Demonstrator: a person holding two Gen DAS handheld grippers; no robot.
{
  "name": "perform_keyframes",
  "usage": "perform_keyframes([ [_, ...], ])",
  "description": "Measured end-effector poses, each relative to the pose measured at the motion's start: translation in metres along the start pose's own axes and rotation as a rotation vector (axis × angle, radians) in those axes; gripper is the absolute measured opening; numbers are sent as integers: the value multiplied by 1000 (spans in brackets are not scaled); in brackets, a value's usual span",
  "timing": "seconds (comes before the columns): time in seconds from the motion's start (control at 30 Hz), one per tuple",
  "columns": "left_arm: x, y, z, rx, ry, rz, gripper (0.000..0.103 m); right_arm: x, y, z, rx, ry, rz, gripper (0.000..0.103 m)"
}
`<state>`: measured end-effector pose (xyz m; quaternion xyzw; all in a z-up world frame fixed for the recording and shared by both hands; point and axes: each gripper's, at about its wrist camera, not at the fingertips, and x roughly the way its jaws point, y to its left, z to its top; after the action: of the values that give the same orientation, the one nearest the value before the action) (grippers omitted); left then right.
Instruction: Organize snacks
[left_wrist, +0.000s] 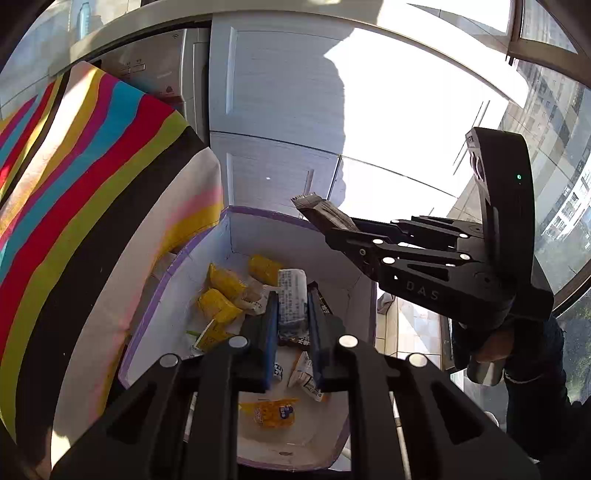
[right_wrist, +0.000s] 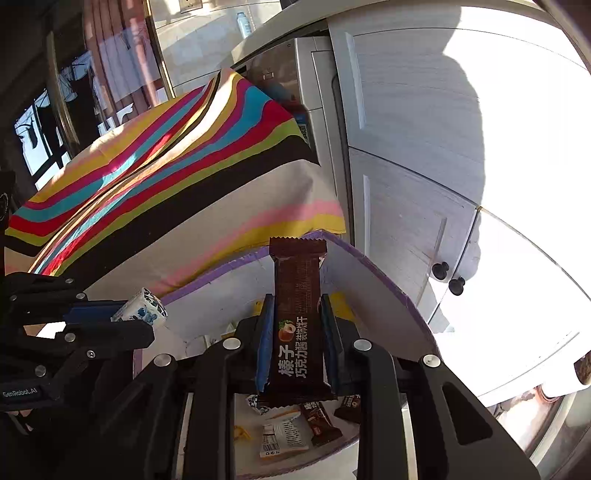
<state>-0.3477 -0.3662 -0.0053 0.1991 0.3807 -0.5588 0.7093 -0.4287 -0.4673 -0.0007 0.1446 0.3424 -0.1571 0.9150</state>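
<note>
My left gripper (left_wrist: 291, 314) is shut on a white snack packet with blue print (left_wrist: 291, 299), held above a white box with a purple rim (left_wrist: 207, 236). The box holds several yellow packets (left_wrist: 221, 284), an orange packet (left_wrist: 271, 411) and small white packets. My right gripper (right_wrist: 297, 328) is shut on a brown chocolate wafer bar (right_wrist: 297, 317), held upright over the same box (right_wrist: 373, 266). In the left wrist view the right gripper (left_wrist: 328, 229) reaches in from the right with the bar (left_wrist: 321, 212). In the right wrist view the left gripper (right_wrist: 147, 319) holds the white packet (right_wrist: 142, 308) at left.
A striped multicoloured cloth (left_wrist: 85, 177) covers a raised surface left of the box; it also shows in the right wrist view (right_wrist: 177, 166). White cabinet doors (right_wrist: 406, 147) with black knobs (right_wrist: 441, 269) stand behind. More brown bars (right_wrist: 319, 421) and a white packet (right_wrist: 284, 437) lie in the box.
</note>
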Motion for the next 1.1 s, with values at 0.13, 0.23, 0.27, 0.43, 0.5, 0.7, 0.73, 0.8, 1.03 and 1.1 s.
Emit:
perform_keyframes([
  [0.13,4,12,-7,-29,2,33,16,10,13,0,-8,17,16,30],
  [0.23,-6,21,-8,-30,-35,103,66,13,16,3,19,22,10,68],
  [0.27,-14,24,-8,-40,-71,134,80,11,17,5,31,9,12,86],
  [0.43,-76,34,3,-41,-284,212,101,-18,20,19,54,-106,48,87],
  [0.5,-100,37,7,-48,-355,243,101,-32,20,26,74,-147,34,87],
  [0.7,-158,38,21,-87,-456,383,101,-74,25,40,114,-267,-30,90],
  [0.73,-162,39,23,-93,-451,405,101,-77,29,41,101,-273,-53,98],
  [0.8,-165,41,22,-94,-438,435,101,-75,33,41,82,-249,-99,98],
  [1.03,-100,55,8,-105,-166,348,101,-24,32,18,132,-37,-128,98],
  [1.1,-76,59,-1,-121,-83,319,101,-8,32,9,132,25,-163,98],
])
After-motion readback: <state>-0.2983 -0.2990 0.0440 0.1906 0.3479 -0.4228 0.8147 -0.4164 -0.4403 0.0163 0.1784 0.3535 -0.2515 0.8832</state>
